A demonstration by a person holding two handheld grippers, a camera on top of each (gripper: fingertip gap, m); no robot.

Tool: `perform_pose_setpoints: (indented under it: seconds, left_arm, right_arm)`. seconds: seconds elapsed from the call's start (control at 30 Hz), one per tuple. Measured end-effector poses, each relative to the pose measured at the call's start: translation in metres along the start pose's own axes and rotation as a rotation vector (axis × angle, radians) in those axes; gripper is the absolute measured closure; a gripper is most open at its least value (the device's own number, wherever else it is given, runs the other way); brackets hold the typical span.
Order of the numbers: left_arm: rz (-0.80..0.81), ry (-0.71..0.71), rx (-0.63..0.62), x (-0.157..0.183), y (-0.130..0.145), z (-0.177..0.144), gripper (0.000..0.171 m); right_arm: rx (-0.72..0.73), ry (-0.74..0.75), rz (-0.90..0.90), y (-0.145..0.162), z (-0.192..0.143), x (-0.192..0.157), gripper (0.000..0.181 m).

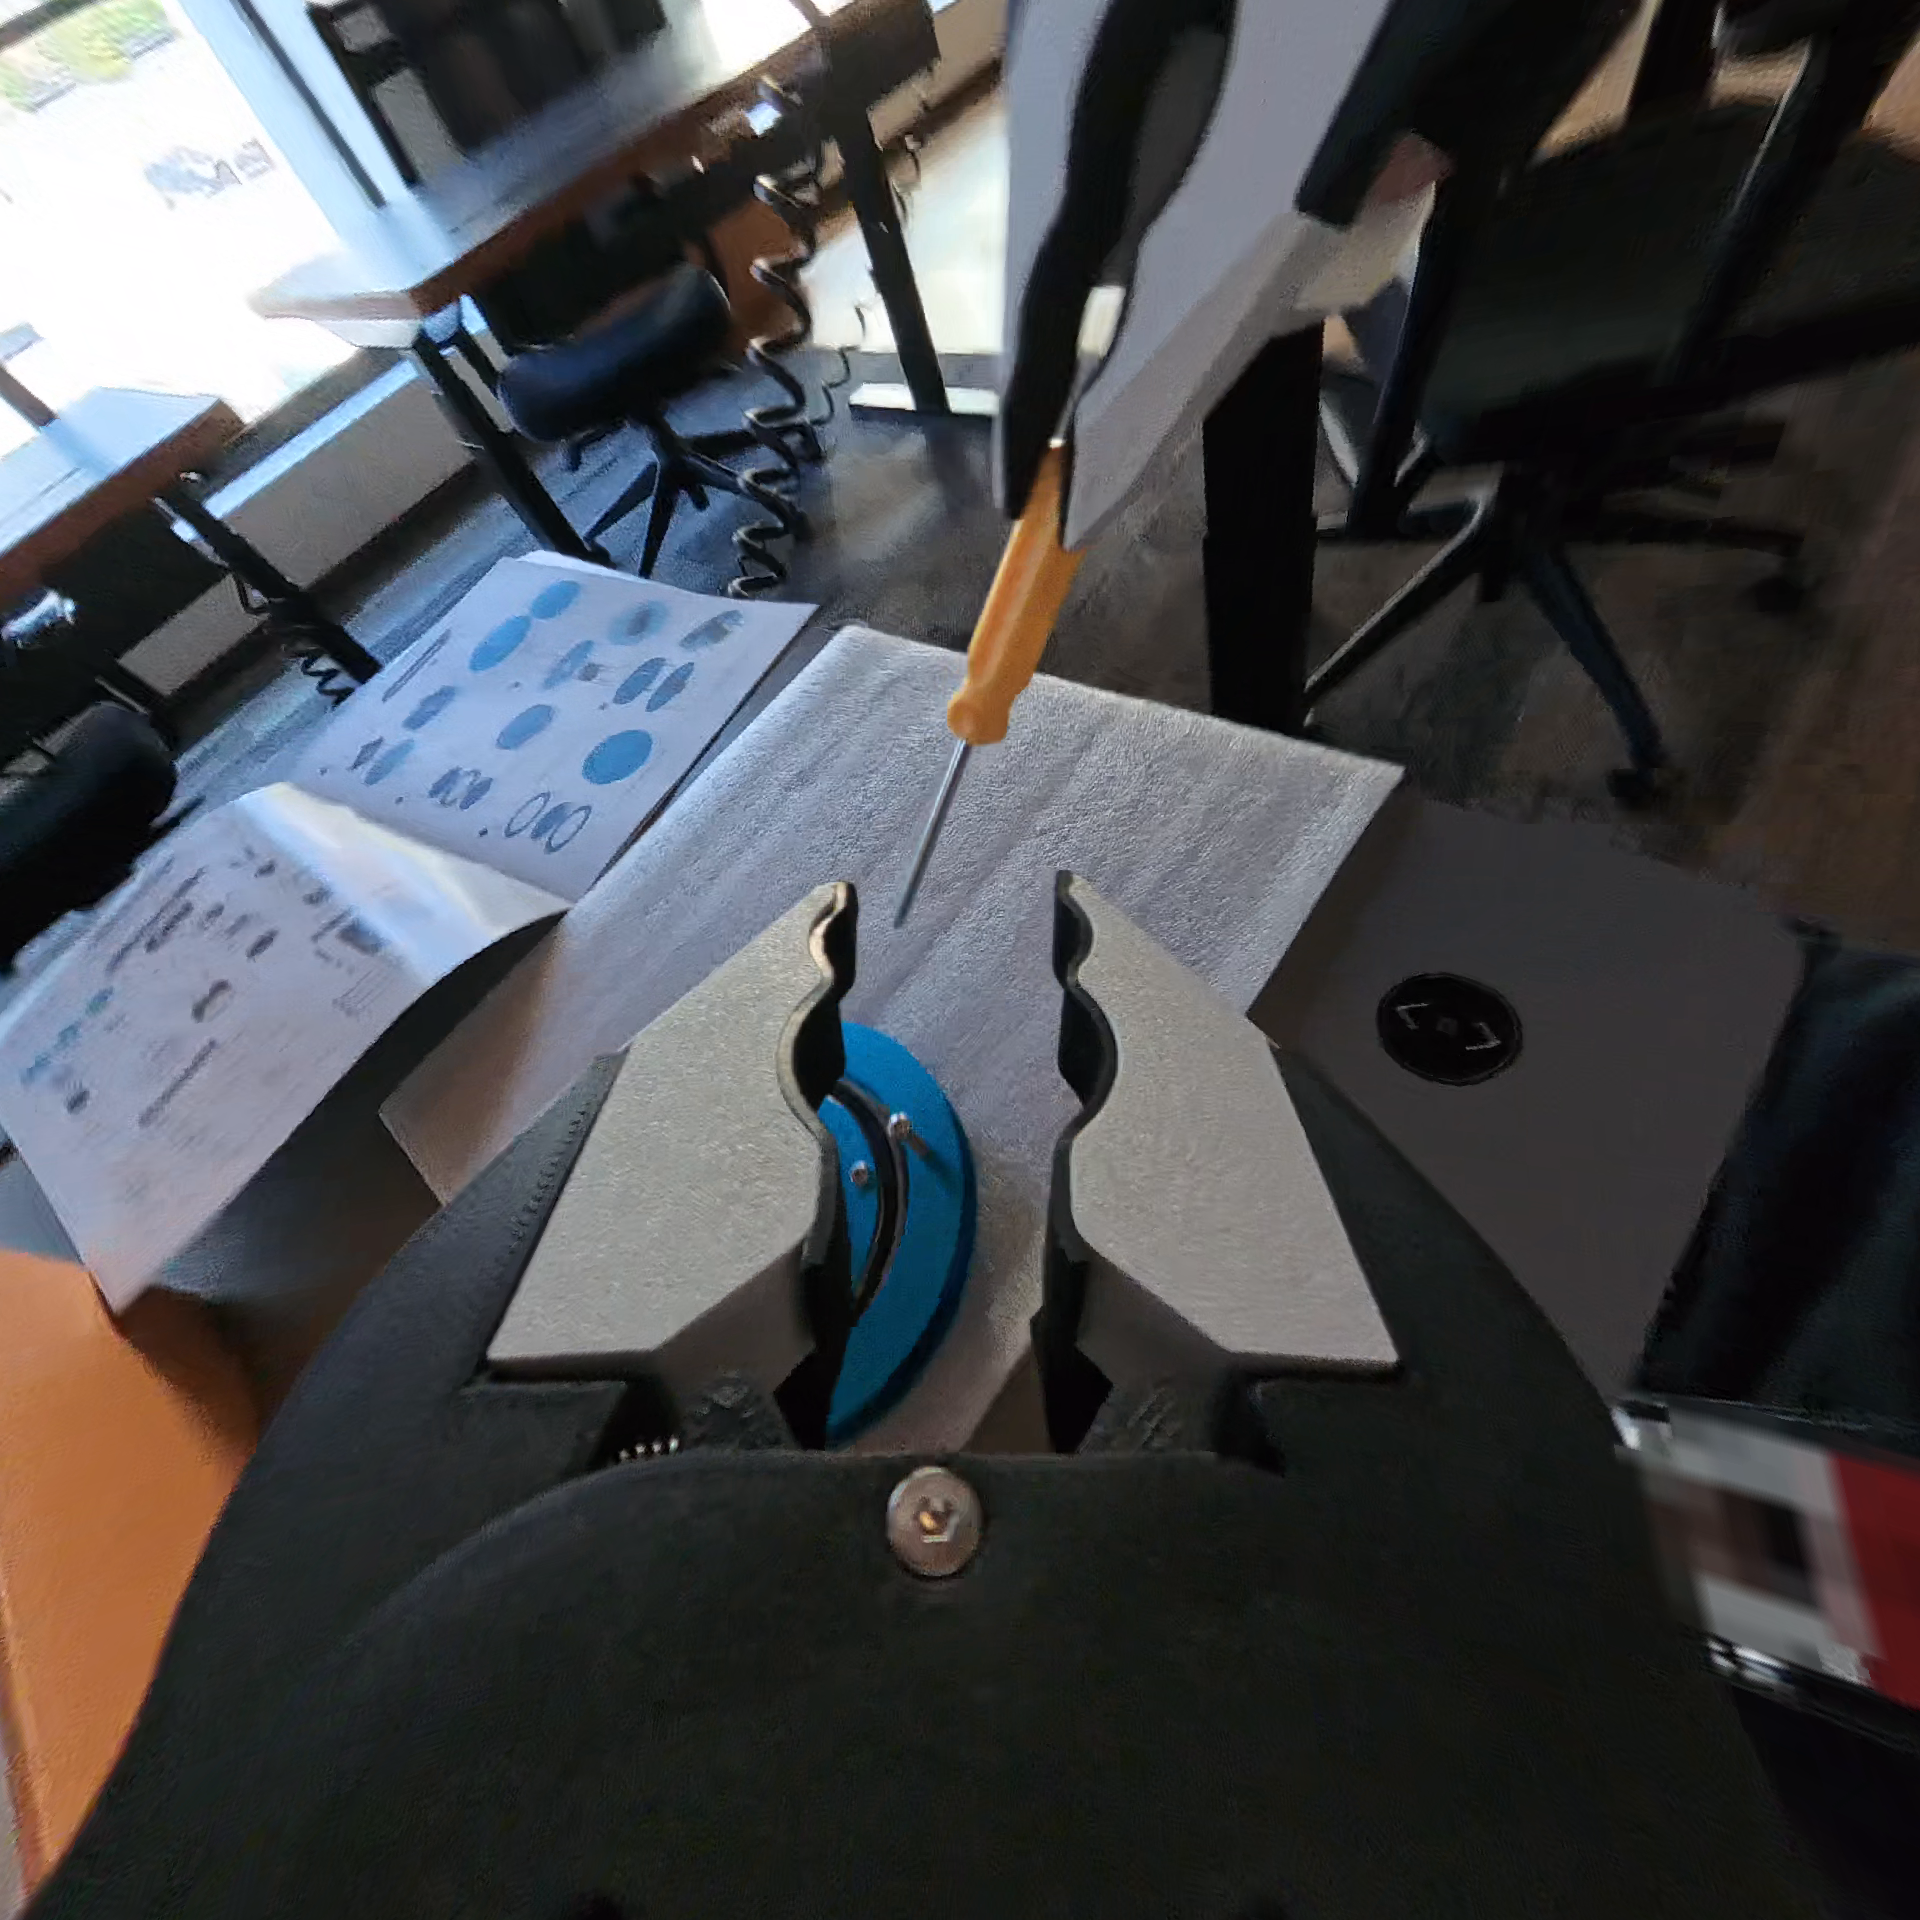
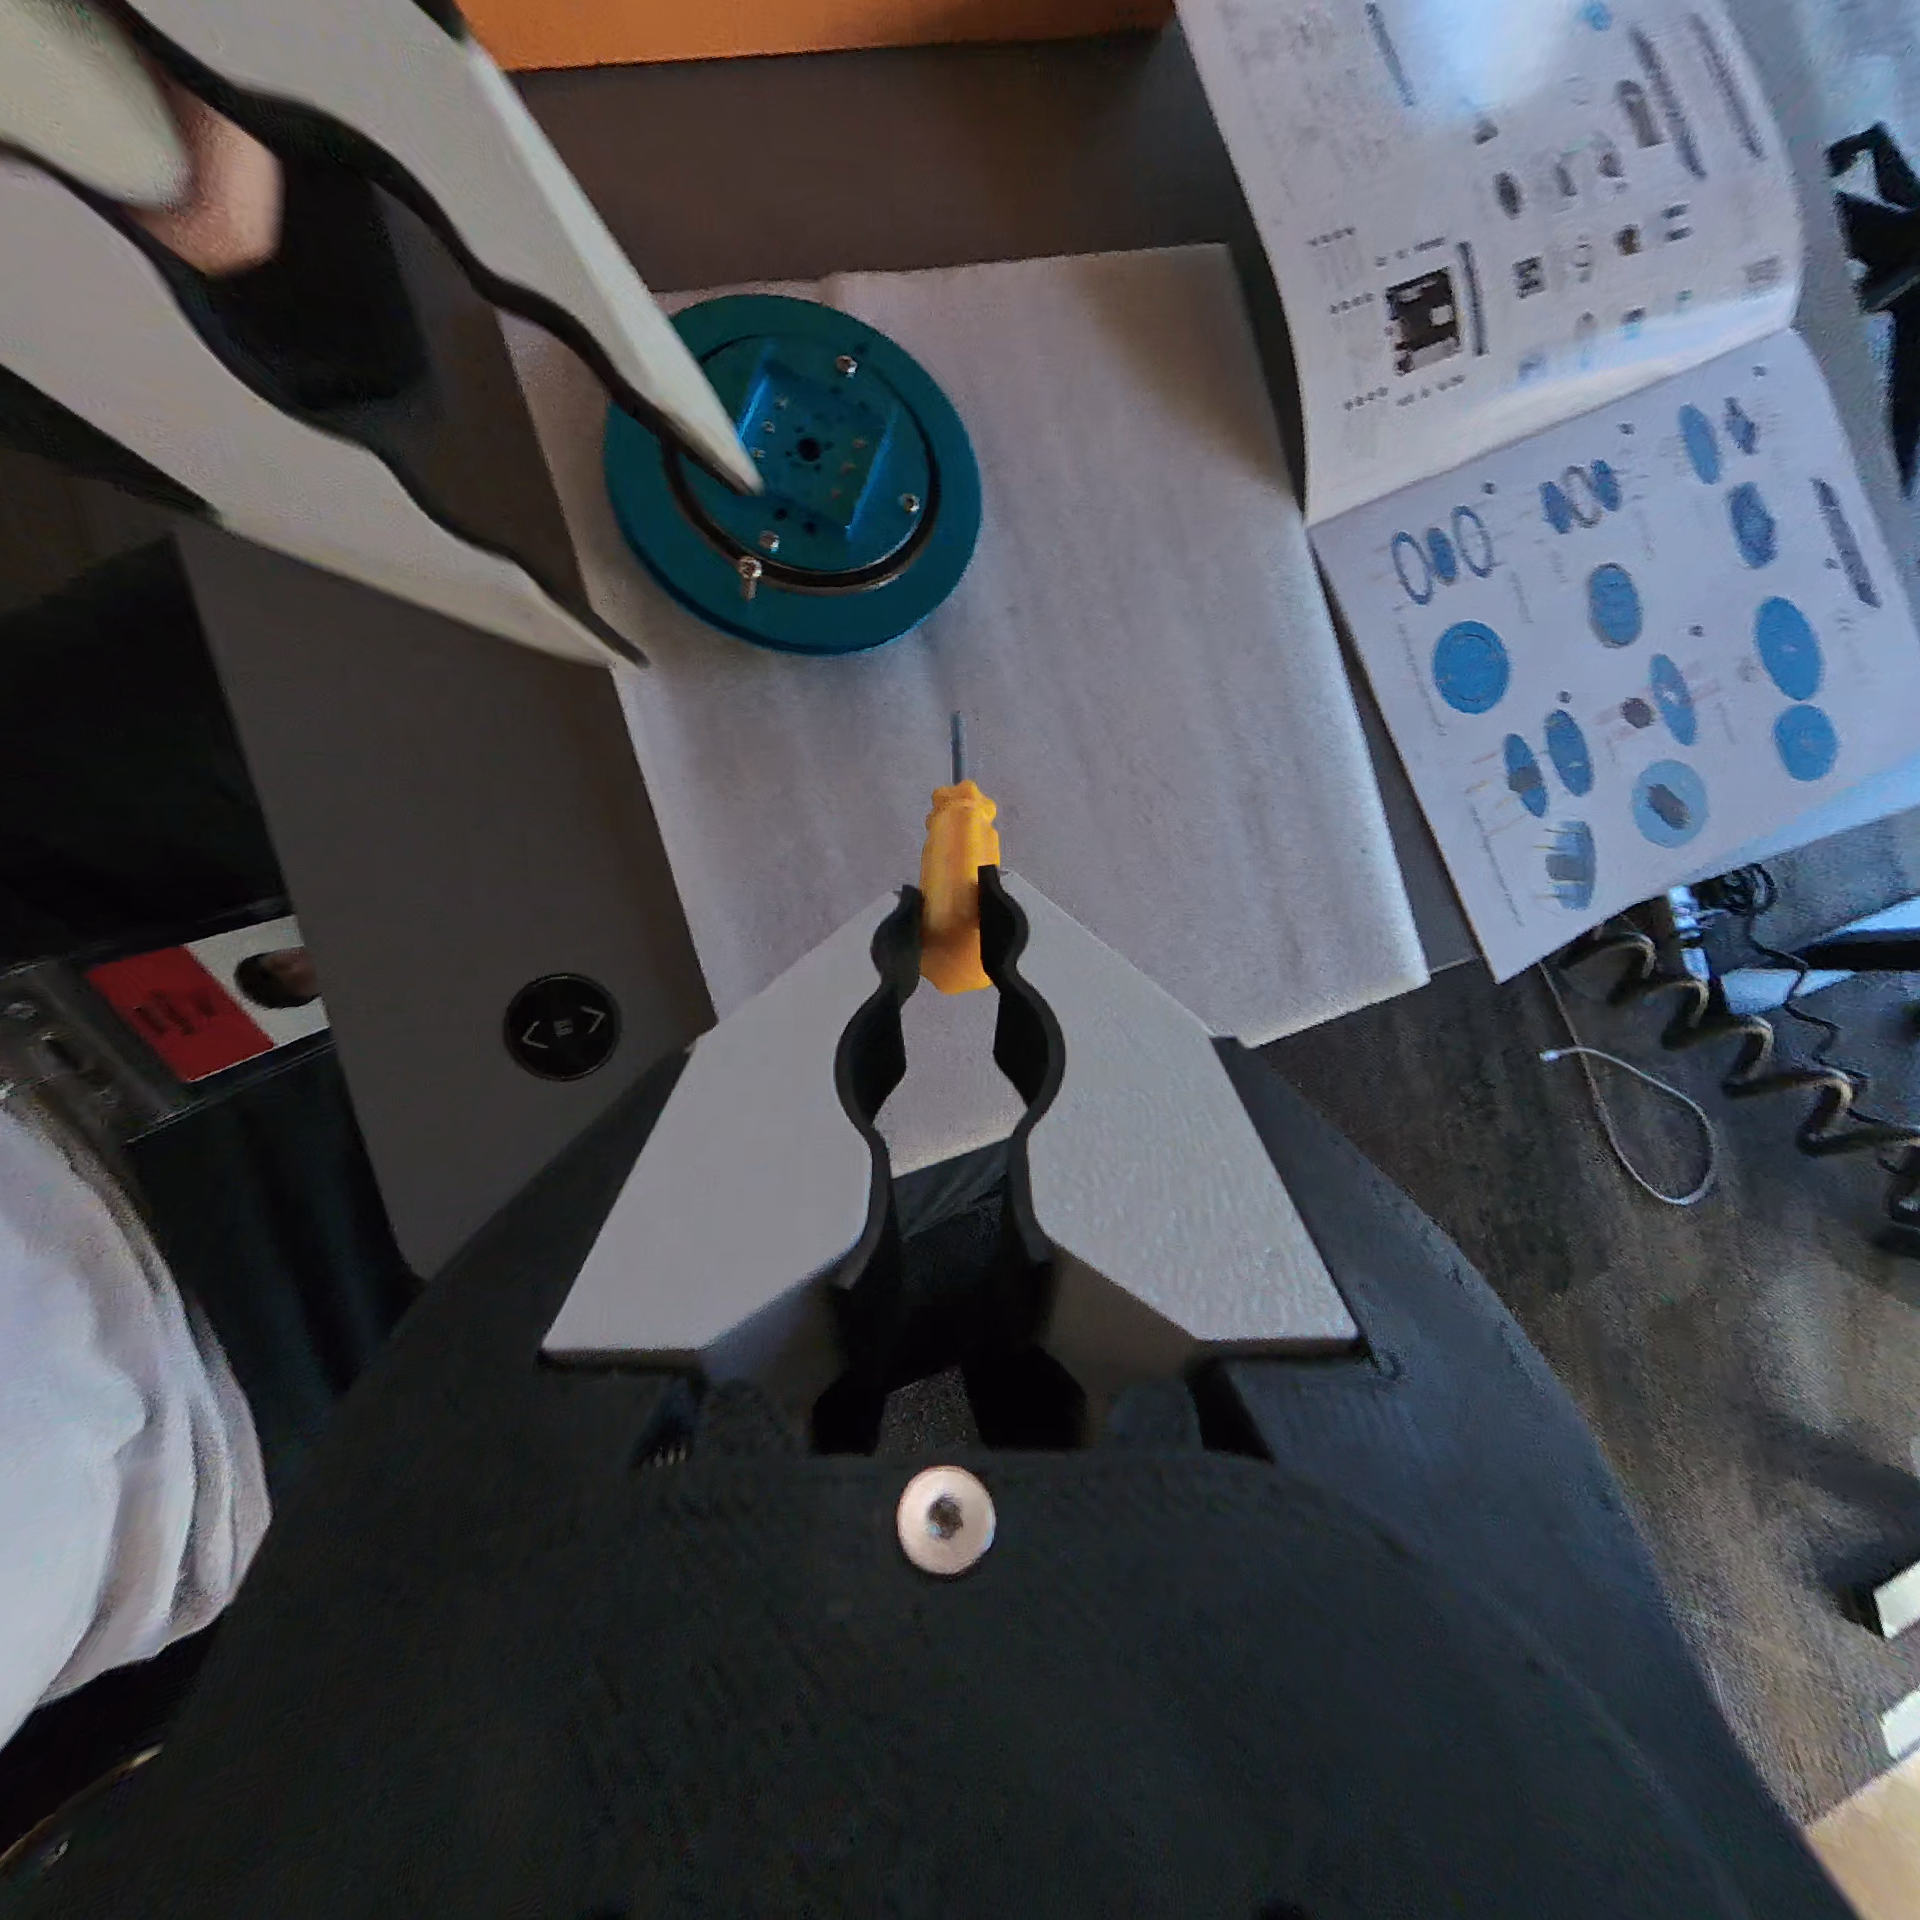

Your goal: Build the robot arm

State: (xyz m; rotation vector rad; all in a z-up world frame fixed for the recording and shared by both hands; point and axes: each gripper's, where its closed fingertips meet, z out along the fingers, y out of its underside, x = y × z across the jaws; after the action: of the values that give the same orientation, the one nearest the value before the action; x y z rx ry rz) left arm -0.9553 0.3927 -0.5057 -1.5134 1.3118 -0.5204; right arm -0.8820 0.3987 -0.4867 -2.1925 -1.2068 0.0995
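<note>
Right gripper [image 2: 951,894] clamps orange screwdriver [image 2: 958,894] by handle, tip above white cloth [image 2: 1143,623]. Left gripper [image 1: 956,904] spread apart, holds nothing, one fingertip [image 2: 743,473] touching blue disc [image 2: 935,582] on cloth. Open booklet [image 2: 1558,436] just beside cloth.

In the right wrist view, the disc [image 2: 795,473] lies on the foam sheet [image 2: 1122,665] at eleven o'clock from the screwdriver [image 2: 958,894]. The open booklet [image 2: 1579,468] lies on the table [image 2: 416,831] at two o'clock, just beside the sheet, and a round inset [image 2: 561,1027] sits at nine o'clock.
</note>
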Motion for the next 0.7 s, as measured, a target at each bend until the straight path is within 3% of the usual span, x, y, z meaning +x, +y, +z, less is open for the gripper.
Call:
perform_pose_setpoints:
  seconds: [0.1,0.17,0.23,0.3,0.33,0.4,0.5,0.57,0.63,0.7]
  left_arm:
    - [0.138,0.025,-0.107,0.012,0.005,0.034,0.122]
    - [0.179,0.024,-0.124,0.016,0.004,0.052,0.127]
    - [0.188,0.035,-0.114,0.019,0.001,0.064,0.14]
    - [0.209,0.02,-0.093,0.018,-0.003,0.07,0.17]
    - [0.21,0.01,-0.056,0.017,-0.008,0.069,0.17]
    - [0.115,0.015,0.021,0.018,-0.02,0.063,0.17]
    - [-0.083,0.056,0.133,0.017,-0.033,0.046,0.171]
    - [-0.171,0.07,0.165,0.014,-0.033,0.032,0.171]
    - [-0.23,0.073,0.171,0.01,-0.03,0.021,0.171]
    - [-0.246,0.076,0.156,0.005,-0.026,0.013,0.171]
  right_arm:
    - [-0.005,-0.049,-0.011,-0.001,-0.002,-0.005,0.171]
    - [0.003,-0.086,-0.033,-0.005,-0.008,-0.012,0.171]
    - [0.025,-0.126,-0.037,-0.011,-0.016,-0.016,0.171]
    - [0.071,-0.174,-0.027,-0.019,-0.026,-0.019,0.171]
    - [0.114,-0.202,-0.013,-0.024,-0.03,-0.02,0.171]
    - [0.279,-0.259,0.004,-0.041,-0.041,-0.018,0.171]
    - [0.746,-0.377,0.016,-0.074,-0.07,-0.017,0.136]
    - [0.957,-0.461,0.079,-0.081,-0.079,-0.013,0.137]
    - [1.012,-0.589,0.099,-0.086,-0.073,-0.024,0.128]
    - [0.96,-0.631,0.08,-0.093,-0.055,-0.036,0.128]
